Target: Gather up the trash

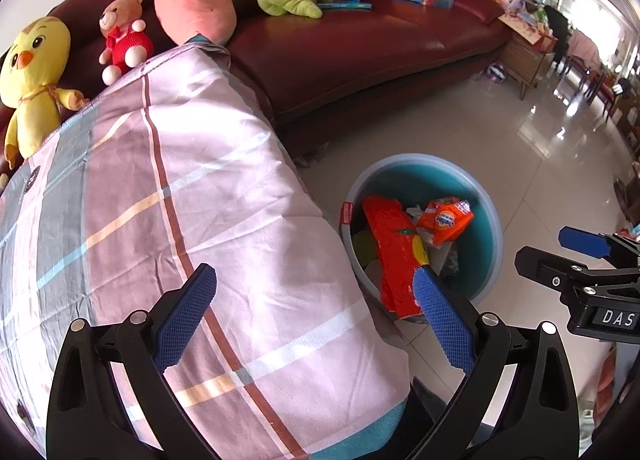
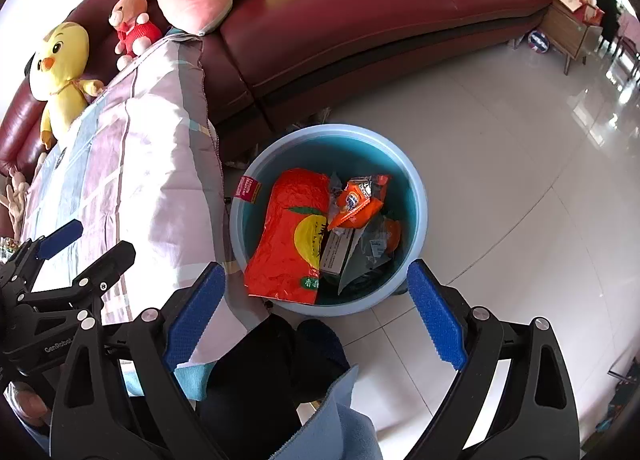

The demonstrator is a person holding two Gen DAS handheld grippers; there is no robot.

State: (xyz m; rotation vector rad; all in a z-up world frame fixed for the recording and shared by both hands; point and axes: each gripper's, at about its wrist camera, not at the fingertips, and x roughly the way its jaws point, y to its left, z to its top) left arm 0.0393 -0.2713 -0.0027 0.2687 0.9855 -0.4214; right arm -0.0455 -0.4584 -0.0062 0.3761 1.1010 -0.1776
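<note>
A large crinkled red-orange plastic snack bag [image 2: 290, 232] leans against the near-left wall of the round blue plastic bin [image 2: 418, 195] on the tiled floor [image 2: 500, 179], its lower edge poking over the rim, with a smaller orange foil packet [image 2: 354, 201] and clear wrappers beside it. I judge all of it light, floppy and slippery, best pinched at a flat edge or corner. My right gripper [image 2: 316, 312] hovers above the bin's near rim, jaws spread wide and empty. My left gripper [image 1: 316, 320] hangs over the pink plaid quilt [image 1: 180, 199] beside the bin, jaws likewise wide apart, holding nothing. Behind, plush toys line a maroon leather sofa [image 2: 360, 31].
</note>
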